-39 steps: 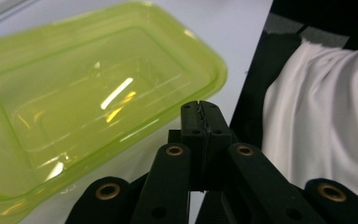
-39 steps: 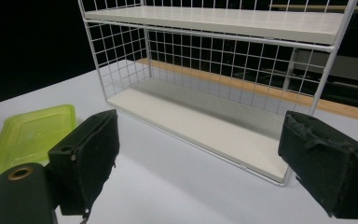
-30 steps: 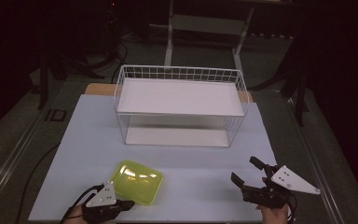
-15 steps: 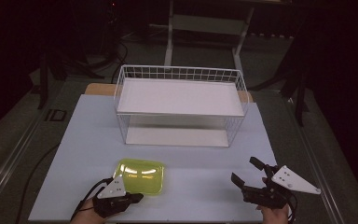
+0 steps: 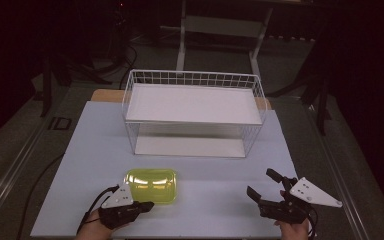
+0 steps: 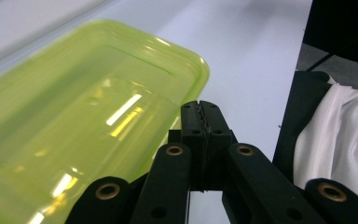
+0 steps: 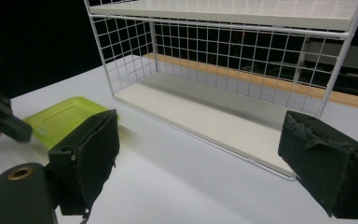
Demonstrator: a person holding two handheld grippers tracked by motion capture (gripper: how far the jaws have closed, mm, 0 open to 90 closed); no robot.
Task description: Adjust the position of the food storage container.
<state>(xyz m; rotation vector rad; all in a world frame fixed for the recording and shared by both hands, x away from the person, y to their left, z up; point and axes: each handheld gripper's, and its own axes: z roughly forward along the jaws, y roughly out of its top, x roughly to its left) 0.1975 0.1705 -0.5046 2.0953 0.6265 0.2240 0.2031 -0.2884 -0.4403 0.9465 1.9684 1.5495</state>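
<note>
Two grippers are resting low at the near edge of the tabletop (image 5: 100, 135) as I am watching remotely. Since a second ago, my left gripper (image 5: 147, 205) is sitting further to the right, its tip now just beside the near rim of the lime-green plastic container (image 5: 151, 185); the container is lying flat where it was, in front of the white wire shelf rack (image 5: 192, 115). I am judging this as a nudge or an approach, not a pickup. The left gripper view is showing what the high view cannot: the jaws are clenched together on nothing, beside the container's rim (image 6: 121, 93). My right gripper (image 7: 191, 172) is staying put, released wide, its view showing the rack's empty lower shelf (image 7: 214, 116).
</note>
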